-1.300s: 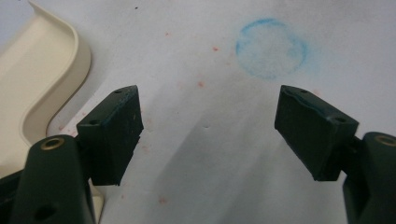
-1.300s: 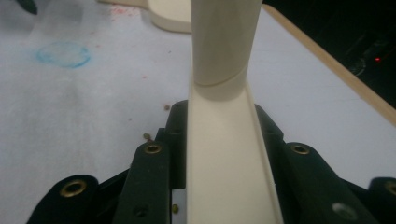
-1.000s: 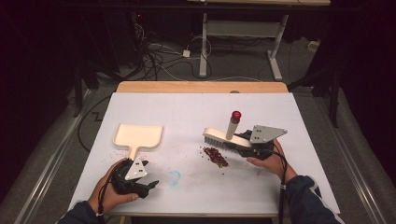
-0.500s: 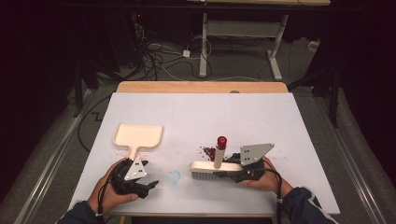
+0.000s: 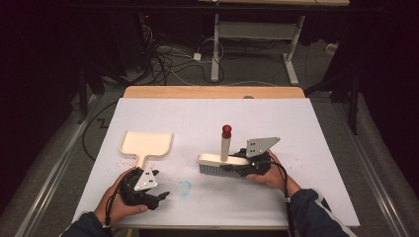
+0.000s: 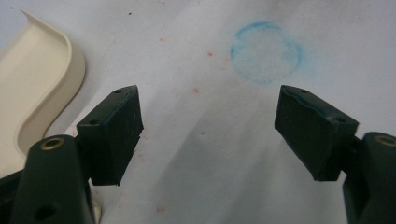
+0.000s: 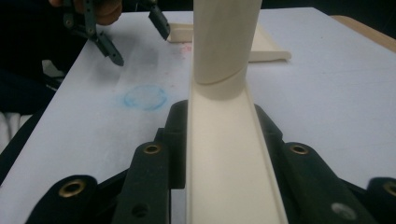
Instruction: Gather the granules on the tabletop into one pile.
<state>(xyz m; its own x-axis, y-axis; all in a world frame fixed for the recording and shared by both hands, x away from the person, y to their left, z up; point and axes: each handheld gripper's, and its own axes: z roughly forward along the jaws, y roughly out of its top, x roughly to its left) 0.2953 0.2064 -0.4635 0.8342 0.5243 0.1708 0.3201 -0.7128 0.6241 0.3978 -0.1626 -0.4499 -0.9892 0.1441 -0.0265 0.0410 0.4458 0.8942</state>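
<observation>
The right gripper [image 5: 236, 164] pinches the brush [image 5: 220, 164], at about four o'clock from the dustpan [image 5: 147, 143]; the left gripper [image 5: 159, 196] gapes empty. Crumbs, probably under the bristles, aren't swept in yet.

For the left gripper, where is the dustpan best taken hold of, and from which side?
Probably the dustpan's narrow handle, approached from the person's side: it sticks out toward the open left gripper, lies flat on the table, and looks slim enough for the jaws, unlike the wide tray.
</observation>
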